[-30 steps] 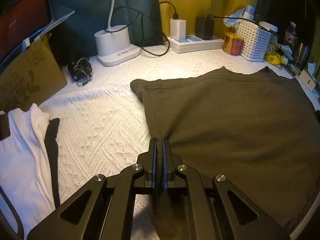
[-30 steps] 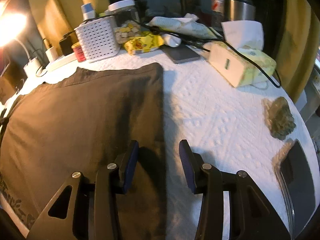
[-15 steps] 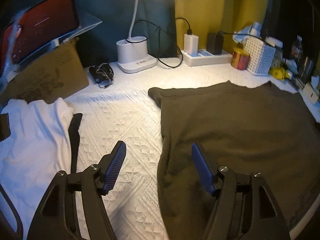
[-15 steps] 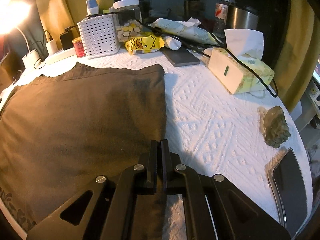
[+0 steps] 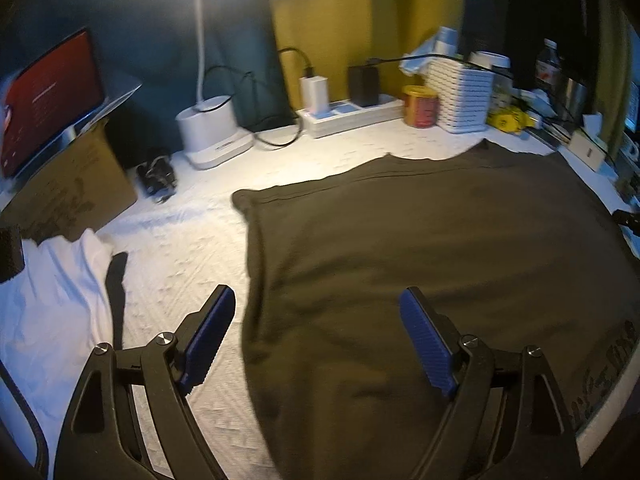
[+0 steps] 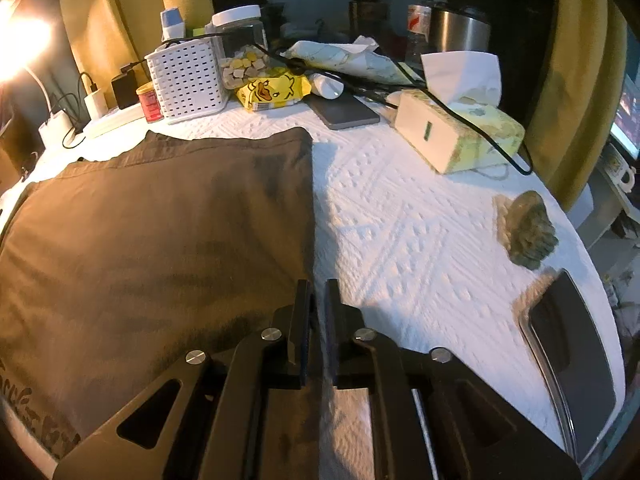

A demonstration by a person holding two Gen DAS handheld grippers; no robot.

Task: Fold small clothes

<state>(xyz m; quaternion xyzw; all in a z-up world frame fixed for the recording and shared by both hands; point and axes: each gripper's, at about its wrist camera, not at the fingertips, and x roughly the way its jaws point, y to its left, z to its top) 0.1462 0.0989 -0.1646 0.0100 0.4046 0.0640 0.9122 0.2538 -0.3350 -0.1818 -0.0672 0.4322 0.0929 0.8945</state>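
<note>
Left gripper [image 5: 316,340] jaws opening wide; right gripper [image 6: 318,324] jaws opening slightly.

Clutter lines far edge w/ basket [image 6: 187,78]; tissue box [image 6: 460,136] blocks right.

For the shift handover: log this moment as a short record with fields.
surface: white tablecloth
garment: dark brown shirt, spread flat
second garment: white cloth, at the left edge of the left wrist view
left gripper: jaws wide apart and opening, above the shirt's left edge, holding nothing
right gripper: jaws nearly together, opening a little, at the shirt's right edge; whether cloth is pinched cannot be told
nearby: tissue box, white basket, phone
</note>
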